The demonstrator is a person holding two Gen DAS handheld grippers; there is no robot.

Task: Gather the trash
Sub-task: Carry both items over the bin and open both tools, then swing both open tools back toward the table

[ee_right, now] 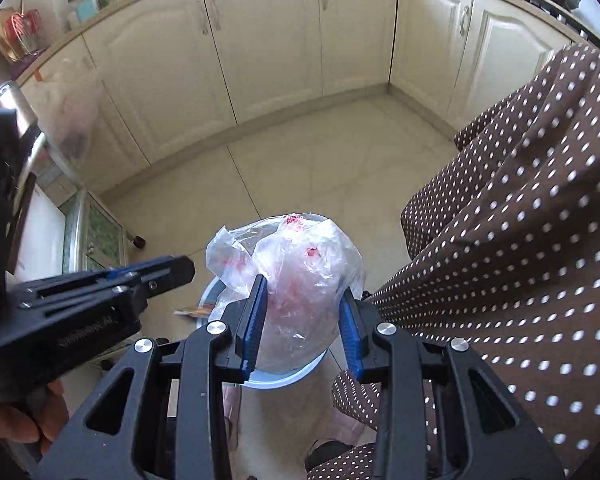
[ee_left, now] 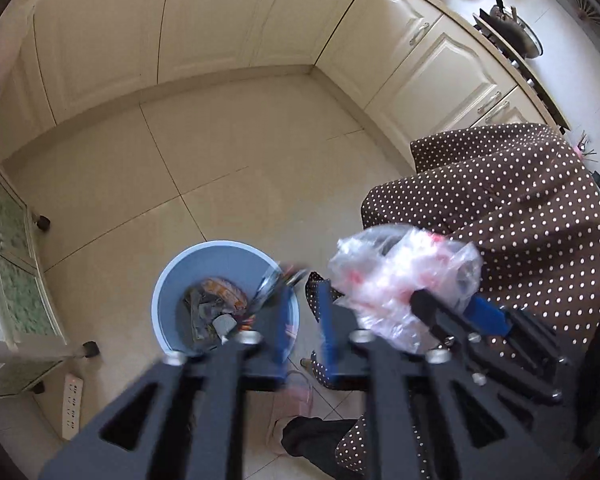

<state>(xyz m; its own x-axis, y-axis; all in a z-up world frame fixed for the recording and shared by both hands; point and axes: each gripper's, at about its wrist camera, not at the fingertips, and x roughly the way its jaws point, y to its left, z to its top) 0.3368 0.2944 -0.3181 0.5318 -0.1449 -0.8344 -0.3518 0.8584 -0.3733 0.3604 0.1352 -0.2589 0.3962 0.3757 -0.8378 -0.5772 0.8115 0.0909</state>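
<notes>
Left wrist view: left gripper (ee_left: 304, 320) jaws spread with nothing pinched, over a blue trash bin (ee_left: 168, 280) already holding wrappers; a power strip (ee_left: 73, 406) and a glass cabinet (ee_left: 8, 264) sit left of it. Right wrist view: right gripper (ee_right: 304, 320) pinching a crumpled plastic bag (ee_right: 296, 280) above the bin (ee_right: 278, 380), a polka-dot garment (ee_right: 520, 260) close on the right.

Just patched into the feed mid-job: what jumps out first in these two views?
The crumpled clear plastic bag with red print stands out, pinched between the blue pads of the right tool just above the blue trash bin. The bin stands on the tiled floor and already holds wrappers and scraps. The left tool hangs open over the bin's rim, nothing between its pads, and a brown polka-dot garment fills the right side.
</notes>
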